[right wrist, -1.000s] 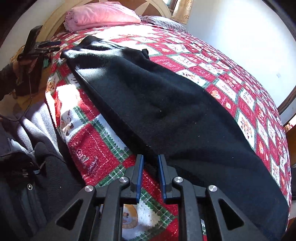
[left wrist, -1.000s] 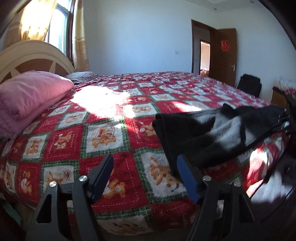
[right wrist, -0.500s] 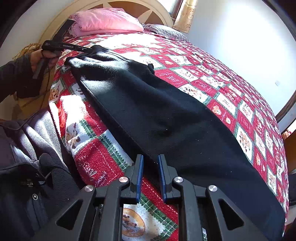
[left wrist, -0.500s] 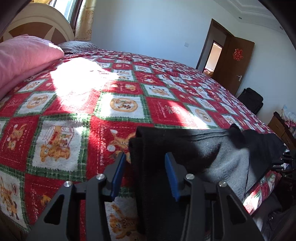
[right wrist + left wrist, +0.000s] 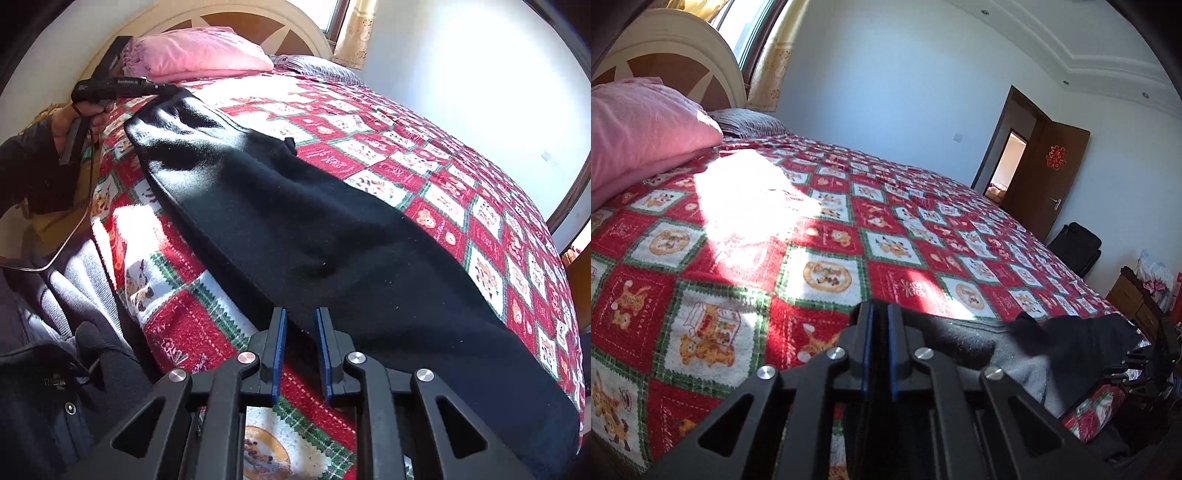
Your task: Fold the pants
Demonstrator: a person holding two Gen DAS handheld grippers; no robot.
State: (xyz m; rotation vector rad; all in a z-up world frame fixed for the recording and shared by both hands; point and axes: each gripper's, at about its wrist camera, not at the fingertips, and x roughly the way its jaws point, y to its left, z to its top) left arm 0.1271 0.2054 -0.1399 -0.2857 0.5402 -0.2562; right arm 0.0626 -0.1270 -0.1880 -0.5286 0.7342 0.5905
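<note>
Lying lengthwise along near edge of red patchwork bedspread [image 5: 424, 155]: black pants [image 5: 332, 236], flat. Left gripper [image 5: 880, 314] clamped shut on pants' end nearest pink pillow [image 5: 639, 122]. Right gripper [image 5: 300, 321] narrow, pinching pants' edge at opposite end.

The bedspread [image 5: 701, 288] square reads "HOLIDAY"; other lettering is illegible.

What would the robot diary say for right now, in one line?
step: grab both ends | left gripper: jaws shut on pants | right gripper: jaws on pants edge | pants: flat on bed, unfolded
</note>
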